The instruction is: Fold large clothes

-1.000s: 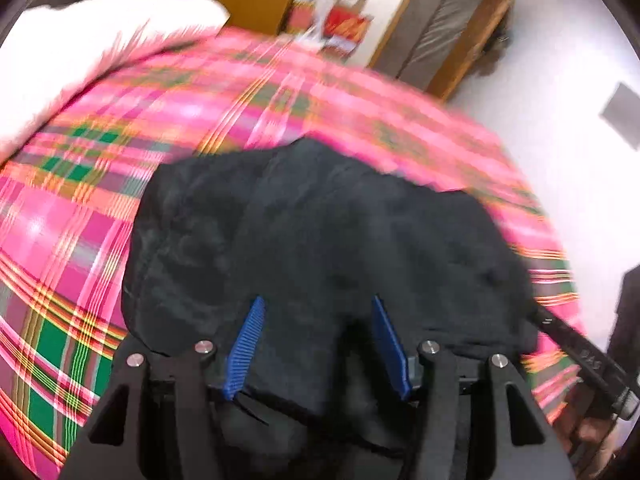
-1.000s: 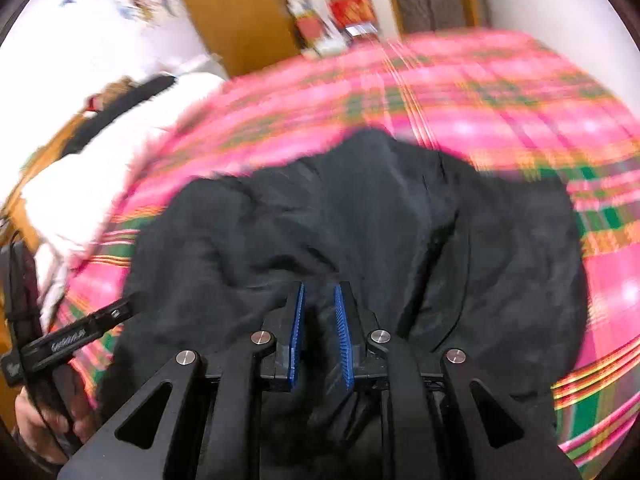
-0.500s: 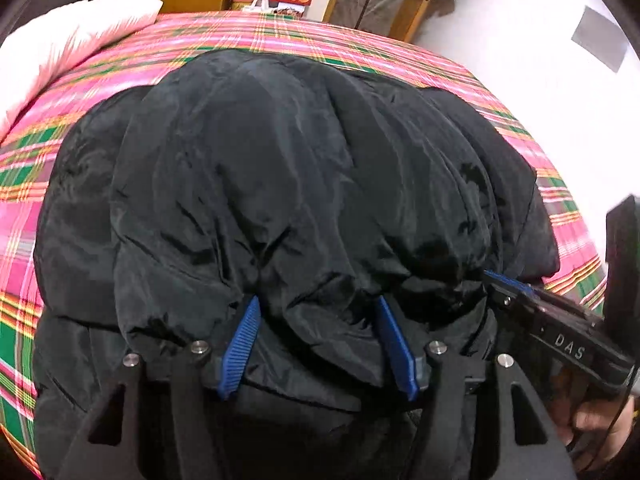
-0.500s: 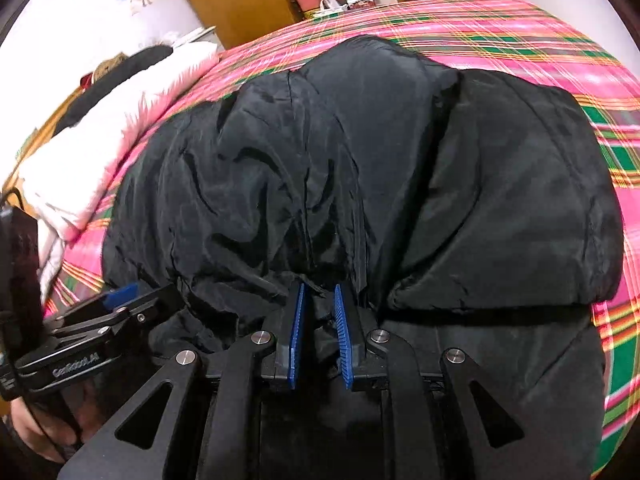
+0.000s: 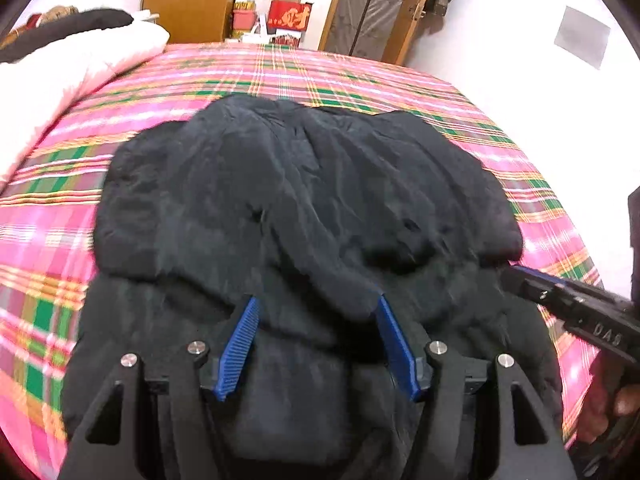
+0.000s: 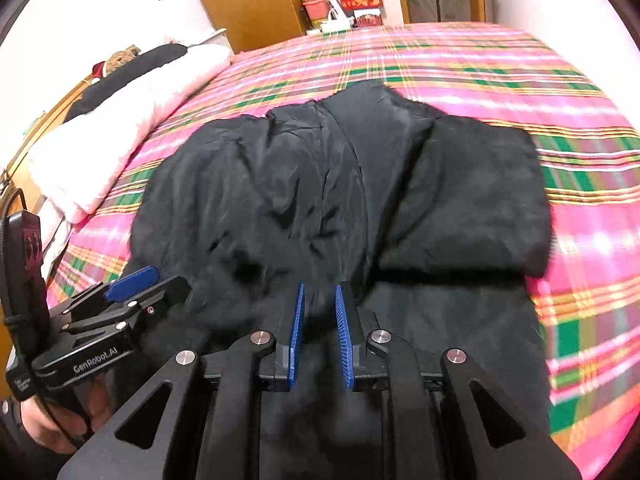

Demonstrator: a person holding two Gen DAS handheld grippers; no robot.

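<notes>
A black padded jacket (image 5: pixel 300 200) (image 6: pixel 320 184) lies on the pink plaid bedspread (image 5: pixel 280 76) (image 6: pixel 480 68), its top layer doubled over a lower layer that runs under both grippers. At the near edge of that top layer, my left gripper (image 5: pixel 317 300) (image 6: pixel 160 284) has its blue pads set wide, shut on a thick bulge of jacket. To its right, my right gripper (image 6: pixel 320 286) (image 5: pixel 520 276) holds its pads close together, pinching a thin fold of the same edge. A hand (image 6: pixel 44 428) (image 5: pixel 612 412) shows behind each gripper.
A white and pale pink duvet (image 5: pixel 60 80) (image 6: pixel 120 128) is heaped along the bed's left side. Beyond the far edge stand a wooden wardrobe (image 5: pixel 188 0), boxes and red bags (image 5: pixel 288 16), and a door (image 5: pixel 376 8). A white wall runs on the right.
Both views have drawn back from the jacket. Half a second ago it bulged high and filled the views; now it lies lower and flatter, with more bedspread showing around it. Both grips look unchanged.
</notes>
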